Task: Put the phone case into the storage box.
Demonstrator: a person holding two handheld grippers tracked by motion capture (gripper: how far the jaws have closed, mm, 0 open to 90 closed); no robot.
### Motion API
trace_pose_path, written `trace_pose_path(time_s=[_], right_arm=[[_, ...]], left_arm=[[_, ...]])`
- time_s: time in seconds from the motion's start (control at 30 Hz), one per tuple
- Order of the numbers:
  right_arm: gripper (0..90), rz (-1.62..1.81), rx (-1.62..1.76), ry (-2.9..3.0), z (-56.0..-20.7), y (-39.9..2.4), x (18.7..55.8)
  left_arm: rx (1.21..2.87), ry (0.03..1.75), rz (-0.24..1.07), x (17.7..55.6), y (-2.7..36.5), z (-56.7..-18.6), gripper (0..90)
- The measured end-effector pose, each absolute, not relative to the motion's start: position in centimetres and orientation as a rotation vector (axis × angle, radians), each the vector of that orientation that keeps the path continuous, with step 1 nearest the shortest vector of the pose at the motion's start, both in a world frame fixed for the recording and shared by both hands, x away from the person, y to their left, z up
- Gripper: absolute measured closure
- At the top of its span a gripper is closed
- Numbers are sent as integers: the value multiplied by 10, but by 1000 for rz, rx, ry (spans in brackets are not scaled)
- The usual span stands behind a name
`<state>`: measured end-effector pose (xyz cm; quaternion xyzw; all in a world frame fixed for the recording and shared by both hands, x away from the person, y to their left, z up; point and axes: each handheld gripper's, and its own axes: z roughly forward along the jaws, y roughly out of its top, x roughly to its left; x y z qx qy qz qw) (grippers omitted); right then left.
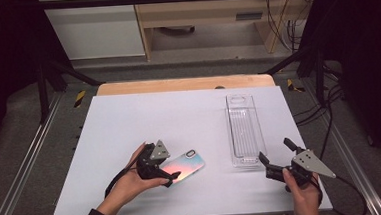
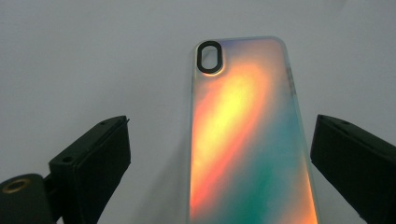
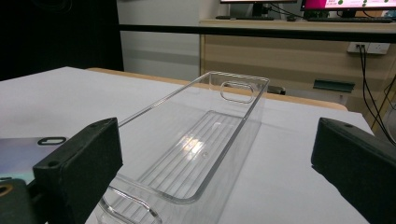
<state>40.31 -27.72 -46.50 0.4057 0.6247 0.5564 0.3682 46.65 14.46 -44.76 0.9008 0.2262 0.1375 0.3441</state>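
Note:
An iridescent phone case [image 1: 187,165] lies back-up on the white table [image 1: 129,121], near the front, left of centre. My left gripper [image 1: 168,165] is open, with its jaws on either side of the case's near end [image 2: 243,140]. The right jaw stands close to the case's edge and the left jaw farther off. A long clear plastic tray [image 1: 243,129] lies empty at the right. My right gripper [image 1: 274,150] is open just in front of the tray's near end [image 3: 205,140], with nothing between its jaws. A corner of the case [image 3: 18,154] shows at the far left.
A wooden strip [image 1: 184,84] borders the table's far edge. Metal rails [image 1: 24,162] run along both sides. Cables [image 1: 324,109] hang off to the right. A wooden cabinet [image 3: 289,56] stands beyond the table.

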Motion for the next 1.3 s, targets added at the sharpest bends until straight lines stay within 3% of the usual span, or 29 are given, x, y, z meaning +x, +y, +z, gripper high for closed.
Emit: trace_pose_path(time_s=[1.3], right_arm=[[23, 1427, 1044, 1609, -465, -277, 403]], left_arm=[[2476, 572, 249, 464, 141, -472, 44]])
